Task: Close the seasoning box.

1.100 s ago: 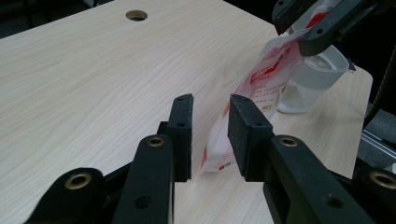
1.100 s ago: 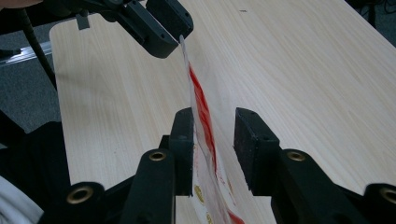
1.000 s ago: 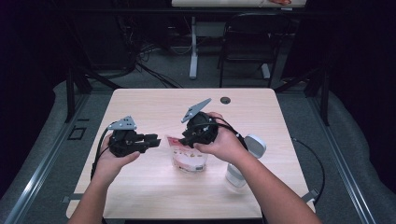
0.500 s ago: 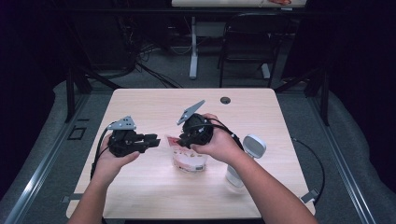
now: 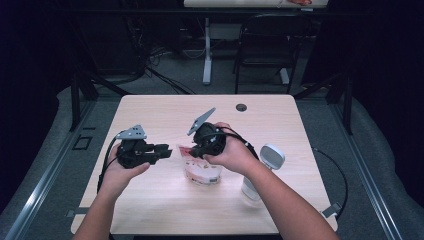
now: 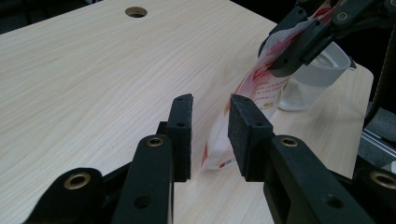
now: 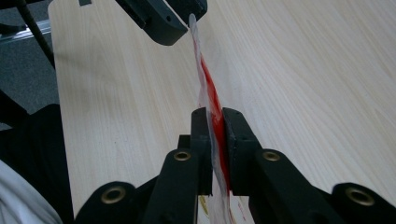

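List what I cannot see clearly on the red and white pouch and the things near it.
- Pouch print: too small, blurred in each view.
- Pouch bottom: right gripper view, hidden behind right tongs.
- White container: high view, forearm covers its lower part; left gripper view, pouch and tongs hide part.

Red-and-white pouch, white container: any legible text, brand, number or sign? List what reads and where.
No text here can be quoted as it reads.
Red-and-white pouch: rows of small red print on its white face in the left gripper view, too blurred to read; a red block lower down, also illegible.
Same pouch, high view: red marking, too small to read.
White container: no lettering visible.
Tabletop and grippers: no labels or signs visible.
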`<state>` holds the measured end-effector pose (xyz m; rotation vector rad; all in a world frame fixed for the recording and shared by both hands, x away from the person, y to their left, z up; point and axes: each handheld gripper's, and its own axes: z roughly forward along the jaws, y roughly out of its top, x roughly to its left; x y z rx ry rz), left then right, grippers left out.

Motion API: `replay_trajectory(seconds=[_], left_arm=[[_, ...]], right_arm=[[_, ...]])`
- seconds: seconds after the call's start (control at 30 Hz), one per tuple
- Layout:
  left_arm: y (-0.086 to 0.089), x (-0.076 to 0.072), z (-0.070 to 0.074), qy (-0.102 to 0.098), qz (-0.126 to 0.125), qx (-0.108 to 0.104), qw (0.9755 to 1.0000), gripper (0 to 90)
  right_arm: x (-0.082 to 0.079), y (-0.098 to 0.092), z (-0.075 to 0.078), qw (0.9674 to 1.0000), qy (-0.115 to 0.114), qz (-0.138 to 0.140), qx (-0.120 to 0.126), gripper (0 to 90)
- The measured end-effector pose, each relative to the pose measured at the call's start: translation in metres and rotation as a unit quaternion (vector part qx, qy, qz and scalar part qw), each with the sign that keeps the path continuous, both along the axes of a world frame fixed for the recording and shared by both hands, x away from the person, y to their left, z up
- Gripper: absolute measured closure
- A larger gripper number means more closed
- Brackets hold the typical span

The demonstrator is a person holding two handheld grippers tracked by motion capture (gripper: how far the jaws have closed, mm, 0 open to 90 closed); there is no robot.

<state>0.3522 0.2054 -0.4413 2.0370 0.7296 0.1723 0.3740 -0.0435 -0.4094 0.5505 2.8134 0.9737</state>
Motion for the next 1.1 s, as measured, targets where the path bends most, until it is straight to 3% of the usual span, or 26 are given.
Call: replay_trajectory(seconds=[0.7, 1.1], left_arm=[[-0.0001, 0.0001, -0.0005, 0.0, 0.0, 0.003, 1.0, 70.0], [-0.0039, -0.0008, -0.0019, -0.005, -0.01, 0.002, 0.9999, 65.2]], right_arm=[[0.0007, -0.0045, 0.0014, 0.9999, -0.009, 0.013, -0.006, 89.9], [-0.0084, -0.0099, 0.0092, 0.9997, -0.016, 0.016, 0.011, 89.9]])
